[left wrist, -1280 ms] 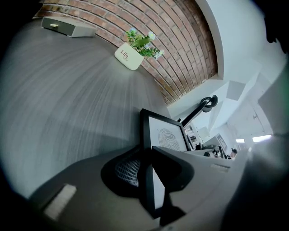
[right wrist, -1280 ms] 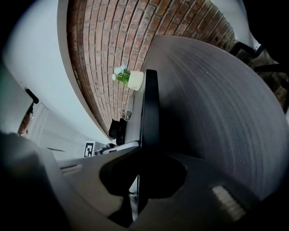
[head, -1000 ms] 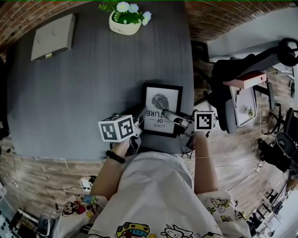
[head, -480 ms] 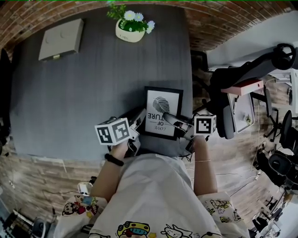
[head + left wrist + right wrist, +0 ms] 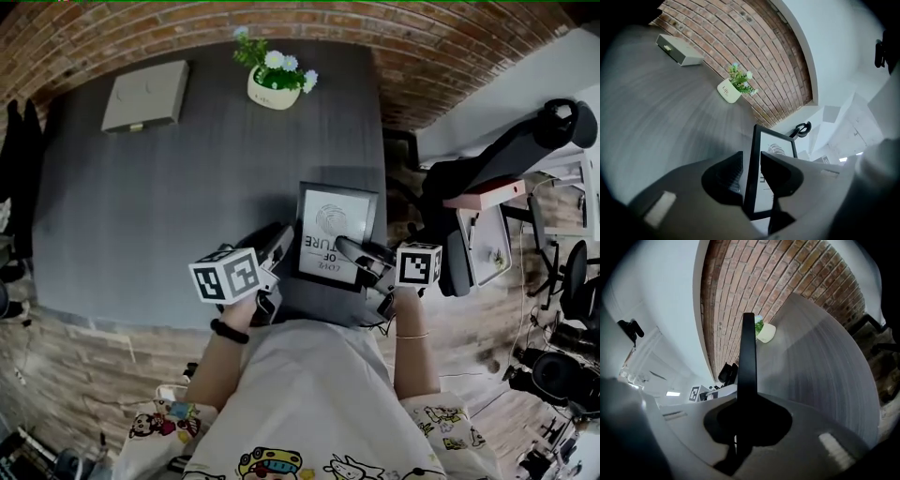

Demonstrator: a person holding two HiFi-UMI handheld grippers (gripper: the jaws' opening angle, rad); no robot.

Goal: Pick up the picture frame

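Observation:
The black picture frame (image 5: pixel 337 230), with a white print of a fingerprint, hangs tilted above the near right part of the grey table (image 5: pixel 169 206). My left gripper (image 5: pixel 286 242) has the frame's left edge (image 5: pixel 752 159) between its jaws, one jaw on each face and close against it. My right gripper (image 5: pixel 347 248) is shut on the frame's near right edge. In the right gripper view the frame (image 5: pixel 748 348) appears edge-on as a thin black bar rising from the right gripper (image 5: pixel 749 404).
A white pot of flowers (image 5: pixel 274 82) stands at the table's far edge by the brick wall. A flat grey box (image 5: pixel 145 94) lies at the far left. An office chair (image 5: pixel 497 178) stands right of the table. The person's body is below the near edge.
Both grippers have risen with the frame. Its near end has come up off the table and it now casts a shadow there. The left jaws stand a little wider.

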